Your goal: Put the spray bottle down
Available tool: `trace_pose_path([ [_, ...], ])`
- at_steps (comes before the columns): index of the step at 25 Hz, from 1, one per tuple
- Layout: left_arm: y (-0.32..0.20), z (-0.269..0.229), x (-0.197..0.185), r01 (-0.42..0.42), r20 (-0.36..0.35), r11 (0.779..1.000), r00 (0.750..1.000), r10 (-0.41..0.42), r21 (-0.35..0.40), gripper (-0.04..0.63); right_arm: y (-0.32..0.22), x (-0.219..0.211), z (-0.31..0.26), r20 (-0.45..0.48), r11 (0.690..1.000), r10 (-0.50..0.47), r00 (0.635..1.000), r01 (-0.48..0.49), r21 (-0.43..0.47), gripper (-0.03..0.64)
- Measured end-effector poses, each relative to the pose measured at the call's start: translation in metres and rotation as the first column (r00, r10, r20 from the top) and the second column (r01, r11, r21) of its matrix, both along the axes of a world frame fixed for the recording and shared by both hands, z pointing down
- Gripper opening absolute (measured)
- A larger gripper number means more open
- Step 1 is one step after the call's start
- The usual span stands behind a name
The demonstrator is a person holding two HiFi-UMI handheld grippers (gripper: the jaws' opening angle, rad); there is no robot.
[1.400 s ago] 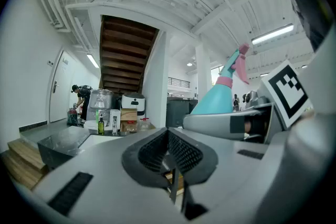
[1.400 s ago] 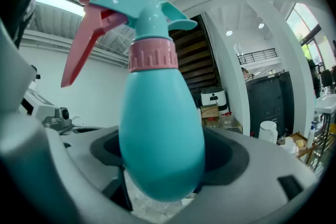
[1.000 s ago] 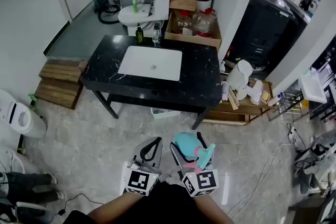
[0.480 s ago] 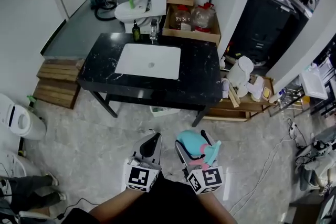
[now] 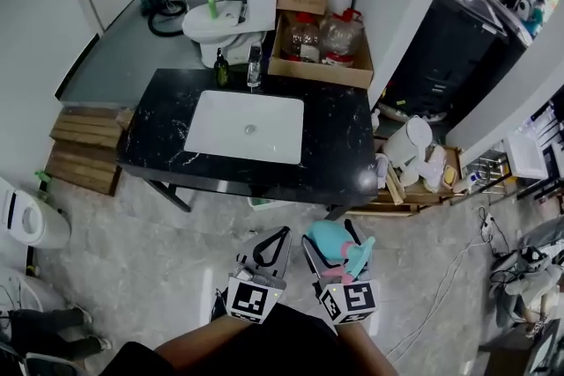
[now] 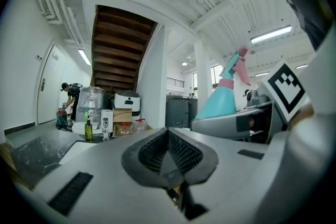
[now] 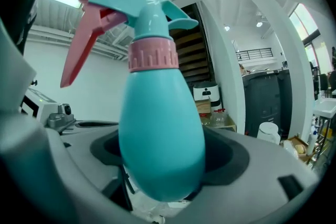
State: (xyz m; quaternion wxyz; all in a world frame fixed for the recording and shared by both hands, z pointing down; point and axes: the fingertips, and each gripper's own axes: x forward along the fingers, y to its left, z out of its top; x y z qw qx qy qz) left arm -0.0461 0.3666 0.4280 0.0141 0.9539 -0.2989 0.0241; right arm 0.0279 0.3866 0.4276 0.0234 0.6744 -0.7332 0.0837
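Note:
A teal spray bottle (image 5: 330, 244) with a pink collar and trigger sits upright between the jaws of my right gripper (image 5: 330, 244), which is shut on its round body. In the right gripper view the spray bottle (image 7: 160, 134) fills the middle of the picture. My left gripper (image 5: 273, 246) hangs just left of it, shut with nothing between its jaws; in the left gripper view its pads (image 6: 169, 157) meet, and the bottle (image 6: 224, 99) shows at the right. Both are held above the floor, in front of a black marble counter (image 5: 339, 150) with a white sink (image 5: 247, 127).
A dark green bottle (image 5: 221, 69) and a clear bottle (image 5: 254, 66) stand at the counter's back edge. Behind are a white toilet (image 5: 225, 20) and a cardboard box (image 5: 321, 41) of jugs. Wooden pallets (image 5: 84, 150) lie left, a low shelf with white jugs (image 5: 410, 156) right. A person bends at far back.
The counter has come closer and sits lower in the head view. Both grippers have shifted slightly right and forward, the bottle still held.

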Motion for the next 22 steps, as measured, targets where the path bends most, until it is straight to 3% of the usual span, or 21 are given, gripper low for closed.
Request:
trace_pose_path([
  [6, -0.069, -0.008, 0.013, 0.000, -0.007, 1.000, 1.000, 0.000, 0.000, 0.011, -0.068, 0.017, -0.002, 0.022, 0.999, 0.033, 0.999, -0.033, -0.022, 0.420],
  [22, -0.229, 0.003, 0.007, 0.023, 0.036, 0.999, 0.999, -0.021, -0.048, 0.011, -0.232, 0.017, 0.006, 0.021, 0.997, 0.010, 1.000, -0.008, -0.073, 0.420],
])
